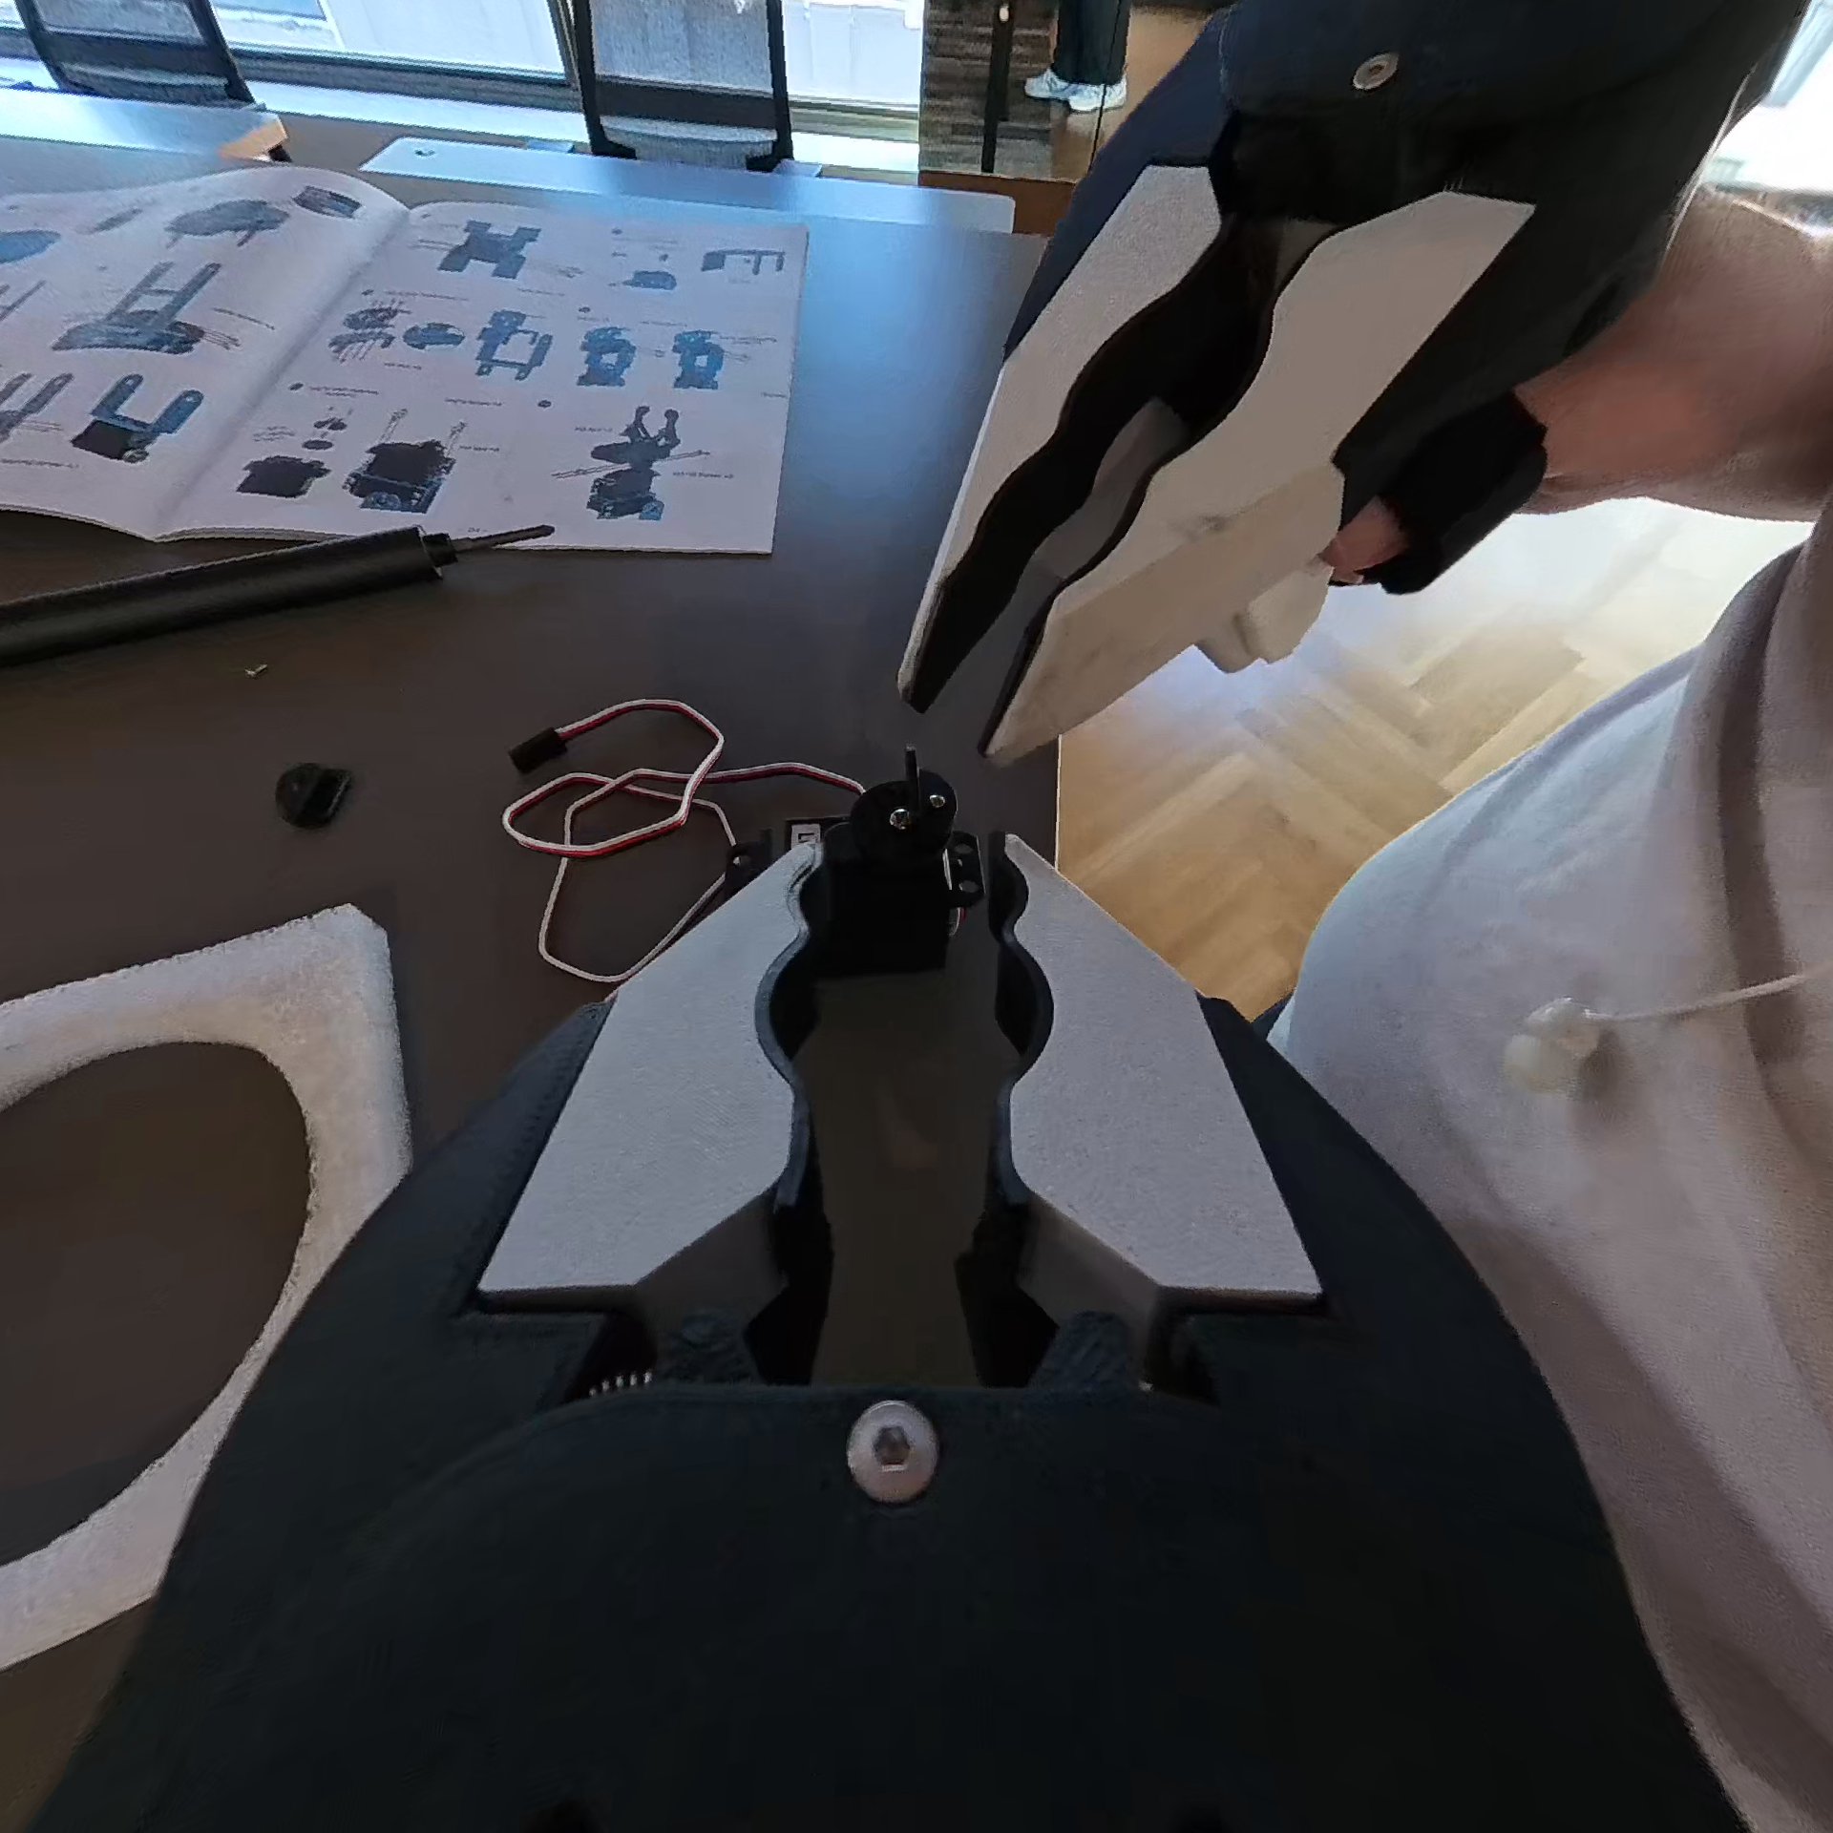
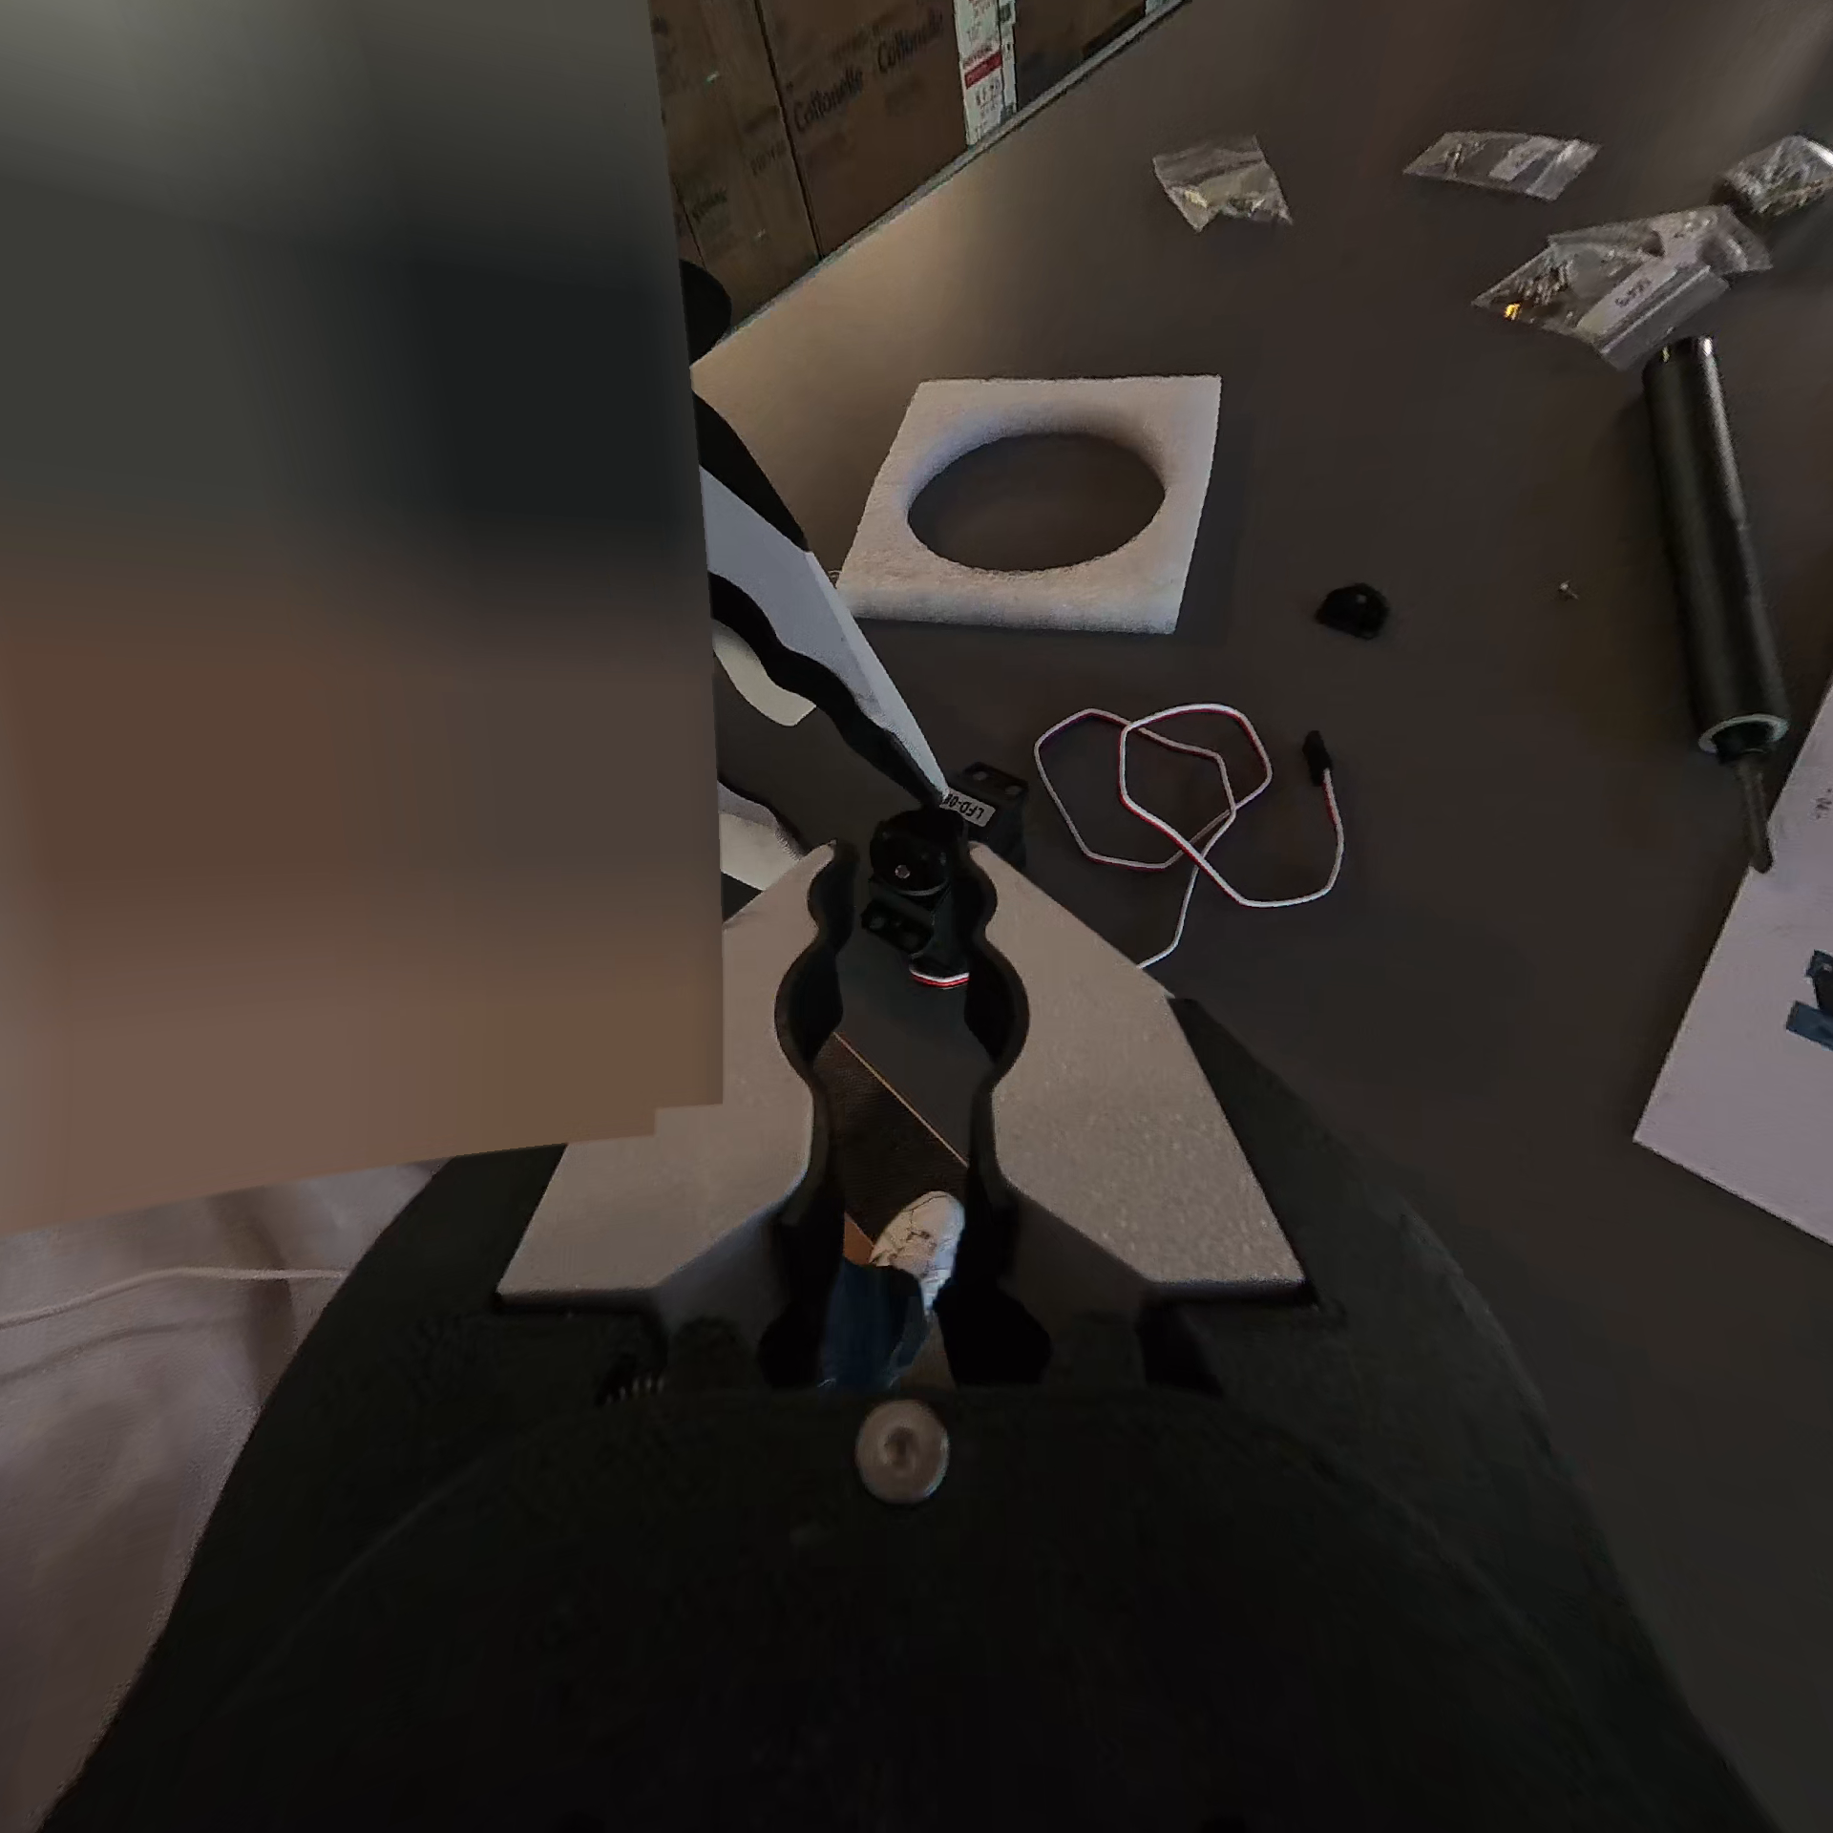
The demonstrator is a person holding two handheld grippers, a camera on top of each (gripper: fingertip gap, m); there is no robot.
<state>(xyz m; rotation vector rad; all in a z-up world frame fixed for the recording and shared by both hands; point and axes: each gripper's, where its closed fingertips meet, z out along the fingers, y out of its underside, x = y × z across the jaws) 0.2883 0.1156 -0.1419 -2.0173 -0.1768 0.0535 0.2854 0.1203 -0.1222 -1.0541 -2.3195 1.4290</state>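
Note:
My left gripper [image 1: 903, 858] is shut on a black servo motor [image 1: 883, 917] and holds it upright at the dark table's right edge. The servo's round horn [image 1: 901, 801] faces up, with a screw in its middle and a thin black pin standing on it. Its red-white-black cable [image 1: 615, 823] loops over the table [image 1: 694, 645]. My right gripper [image 1: 957, 729] hangs just above the horn, its tips slightly apart and empty. In the right wrist view the horn [image 2: 908, 863] shows between the right gripper's [image 2: 908, 855] tips, and a white finger [image 2: 843, 665] of the left gripper reaches the servo.
An open manual [image 1: 496, 347] lies at the back left with a black screwdriver [image 1: 218, 590] in front of it. White foam with a round hole [image 1: 337, 1041] and a small black part [image 1: 312, 794] lie left. Screw bags [image 2: 1220, 183] lie farther off. A person's white-shirted torso [image 1: 1587, 1141] is right. My left and right fingertips are right by each other.

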